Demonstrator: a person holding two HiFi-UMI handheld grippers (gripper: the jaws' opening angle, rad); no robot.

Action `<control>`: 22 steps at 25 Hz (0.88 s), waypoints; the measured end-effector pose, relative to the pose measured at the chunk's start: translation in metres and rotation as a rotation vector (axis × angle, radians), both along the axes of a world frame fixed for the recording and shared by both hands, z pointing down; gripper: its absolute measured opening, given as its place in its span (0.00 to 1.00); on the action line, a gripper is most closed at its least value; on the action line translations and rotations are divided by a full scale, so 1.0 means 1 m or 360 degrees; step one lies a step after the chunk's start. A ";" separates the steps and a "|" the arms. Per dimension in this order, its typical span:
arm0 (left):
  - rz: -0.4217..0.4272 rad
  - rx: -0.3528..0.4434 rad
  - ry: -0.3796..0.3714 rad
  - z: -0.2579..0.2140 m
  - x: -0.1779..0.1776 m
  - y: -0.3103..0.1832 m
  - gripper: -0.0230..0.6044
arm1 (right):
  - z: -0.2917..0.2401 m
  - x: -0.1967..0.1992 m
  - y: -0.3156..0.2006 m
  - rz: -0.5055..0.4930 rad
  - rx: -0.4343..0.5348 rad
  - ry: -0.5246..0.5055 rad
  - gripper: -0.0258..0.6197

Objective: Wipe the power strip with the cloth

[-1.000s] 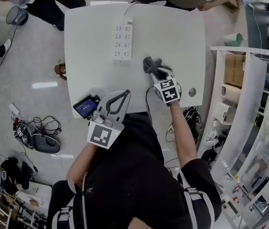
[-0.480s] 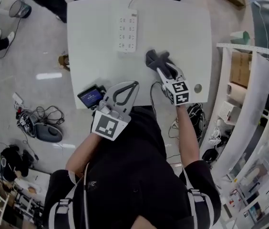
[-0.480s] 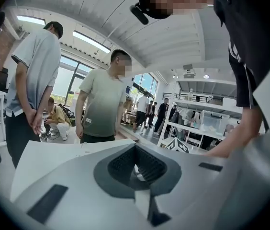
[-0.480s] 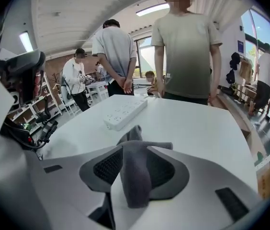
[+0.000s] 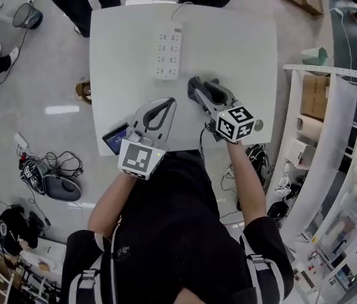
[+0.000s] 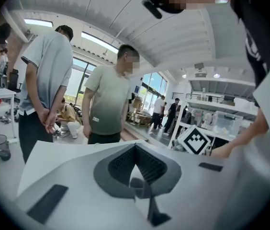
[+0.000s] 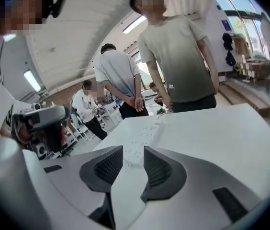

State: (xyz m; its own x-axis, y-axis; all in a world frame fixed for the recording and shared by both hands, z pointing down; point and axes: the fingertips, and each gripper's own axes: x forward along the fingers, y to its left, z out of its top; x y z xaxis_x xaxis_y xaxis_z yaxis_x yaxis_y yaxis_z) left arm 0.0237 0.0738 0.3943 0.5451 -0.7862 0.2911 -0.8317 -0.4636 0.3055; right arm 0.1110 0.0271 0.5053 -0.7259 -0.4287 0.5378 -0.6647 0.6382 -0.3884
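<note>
The white power strip (image 5: 168, 53) lies lengthwise on the far half of the white table (image 5: 242, 49), and it shows ahead in the right gripper view (image 7: 143, 130). My right gripper (image 5: 195, 85) hangs above the table just right of the strip's near end. Its jaws have been opening over the last second and now stand open (image 7: 132, 152), with only bare table between them. I cannot make out the dark grey cloth for certain; it may lie hidden under this gripper. My left gripper (image 5: 168, 102) is shut and empty (image 6: 136, 147) over the near left of the table.
A small device with a blue screen (image 5: 115, 137) sits at the table's near left edge. A round grommet (image 5: 257, 125) is near the right edge. Two people (image 6: 107, 99) stand at the far side. Shelving (image 5: 330, 125) runs along the right, and cables (image 5: 45, 170) lie on the floor at left.
The right gripper has risen from the table, and the crumpled cloth seen at its tips no longer shows there. The left gripper has moved forward over the table.
</note>
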 end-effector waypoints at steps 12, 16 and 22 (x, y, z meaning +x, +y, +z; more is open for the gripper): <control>-0.0375 -0.0451 -0.0293 0.124 -0.061 -0.130 0.10 | 0.080 -0.059 -0.142 -0.0059 -0.0729 -0.0122 0.26; -0.0329 -0.0582 -0.0473 0.166 -0.060 -0.146 0.10 | 0.112 -0.057 -0.112 -0.0136 -0.0893 -0.0070 0.26; -0.0330 -0.0723 -0.0448 0.197 -0.052 -0.147 0.10 | 0.109 -0.064 -0.105 -0.0119 -0.1054 -0.0369 0.28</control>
State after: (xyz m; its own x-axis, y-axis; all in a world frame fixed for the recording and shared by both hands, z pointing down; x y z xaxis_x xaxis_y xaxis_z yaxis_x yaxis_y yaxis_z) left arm -0.0285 -0.0730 0.5915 0.2450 -0.6308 0.7363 -0.9695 -0.1558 0.1891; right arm 0.0466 -0.0783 0.6146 -0.8681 -0.0088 0.4963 -0.4813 0.2592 -0.8373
